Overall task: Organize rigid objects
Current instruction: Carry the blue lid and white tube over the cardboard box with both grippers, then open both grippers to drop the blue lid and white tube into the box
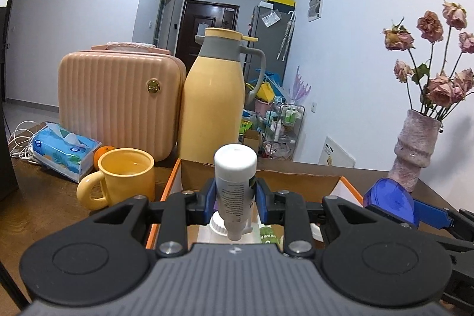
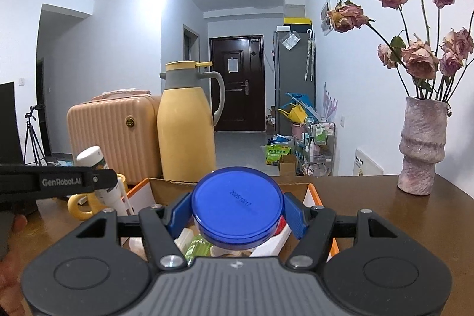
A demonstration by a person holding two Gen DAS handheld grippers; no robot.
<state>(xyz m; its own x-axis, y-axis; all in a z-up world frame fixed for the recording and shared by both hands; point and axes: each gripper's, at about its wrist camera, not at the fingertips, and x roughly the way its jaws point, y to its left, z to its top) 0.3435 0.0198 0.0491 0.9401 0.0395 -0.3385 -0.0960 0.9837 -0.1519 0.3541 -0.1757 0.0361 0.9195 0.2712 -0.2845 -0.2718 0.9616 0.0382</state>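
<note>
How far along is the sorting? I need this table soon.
Several small bottles already lie in the cardboard box. In hand: the left tool grips a white tube, the right tool a blue-lidded jar, both over the box. Neither is released yet.

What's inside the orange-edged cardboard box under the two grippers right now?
Inside the orange-edged cardboard box, the right view shows a green bottle, a white bottle and a white carton. The blue-lidded jar and both grippers hide the rest.
</note>
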